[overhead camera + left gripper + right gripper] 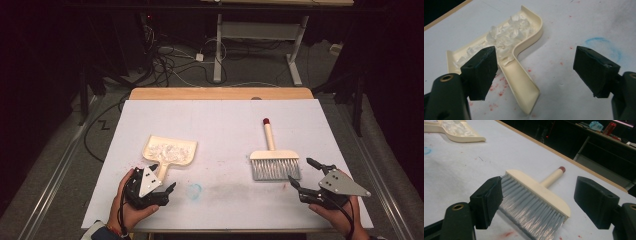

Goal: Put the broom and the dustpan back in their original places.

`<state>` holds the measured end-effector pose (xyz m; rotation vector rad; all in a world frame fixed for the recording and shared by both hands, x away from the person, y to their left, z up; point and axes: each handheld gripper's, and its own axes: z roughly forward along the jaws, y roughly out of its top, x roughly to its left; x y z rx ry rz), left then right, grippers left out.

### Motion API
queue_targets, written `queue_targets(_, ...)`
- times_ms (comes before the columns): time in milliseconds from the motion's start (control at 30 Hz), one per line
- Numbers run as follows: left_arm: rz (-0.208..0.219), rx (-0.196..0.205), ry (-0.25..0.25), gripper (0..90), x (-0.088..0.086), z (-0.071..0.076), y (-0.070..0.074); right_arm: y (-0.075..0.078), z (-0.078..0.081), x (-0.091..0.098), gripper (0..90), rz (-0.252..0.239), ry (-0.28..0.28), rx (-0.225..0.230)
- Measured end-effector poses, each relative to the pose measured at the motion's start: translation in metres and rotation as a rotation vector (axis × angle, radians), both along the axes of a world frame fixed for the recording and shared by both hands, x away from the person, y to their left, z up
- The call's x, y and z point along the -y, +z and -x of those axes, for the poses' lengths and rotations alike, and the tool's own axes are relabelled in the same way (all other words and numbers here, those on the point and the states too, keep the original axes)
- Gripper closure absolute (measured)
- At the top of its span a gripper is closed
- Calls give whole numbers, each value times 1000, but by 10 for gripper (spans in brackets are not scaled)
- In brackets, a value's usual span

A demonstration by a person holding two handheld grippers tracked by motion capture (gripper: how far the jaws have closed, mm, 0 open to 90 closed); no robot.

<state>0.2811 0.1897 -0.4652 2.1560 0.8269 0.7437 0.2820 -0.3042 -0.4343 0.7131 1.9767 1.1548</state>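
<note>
Nearest to us, at the front edge of the worktop [220, 120], we see two hands, each holding a gripper. The left gripper [161, 181] sits low at the near left with its jaws spread wide apart, gripping nothing. In the left gripper view, the cream dustpan [520, 72] lies just beyond those jaws, its handle pointing back toward them and its tray holding a heap of clear crumpled scraps [504, 37]. The right gripper [302, 173] sits at the near right, its jaws also wide apart and empty. In the right gripper view, the hand brush [536, 200] lies flat just ahead of those jaws, grey bristles toward us and its cream handle, tipped in red, pointing away.

The worktop is covered by a white sheet, and it is not clean. We see small red specks around the dustpan handle, a faint blue ring [194, 190] between the two grippers, and a grey smudge just right of it. At the far edge a strip of bare wood [220, 93] shows beyond the sheet.

Farther off, the room is dark. We make out a grey carpeted floor [260, 70], a tangle of cables [170, 62] on it, and the white legs of a second table [260, 35] standing beyond the worktop.
</note>
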Motion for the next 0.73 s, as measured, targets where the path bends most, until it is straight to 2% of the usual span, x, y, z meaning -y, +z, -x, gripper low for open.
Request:
queue_targets(333,4,0,3,188,-1,0,0,2,1,0,235,-2,-1,8)
queue_targets(733,3,-7,4,188,2,-4,0,-1,-1,2,234,0,-2,-9)
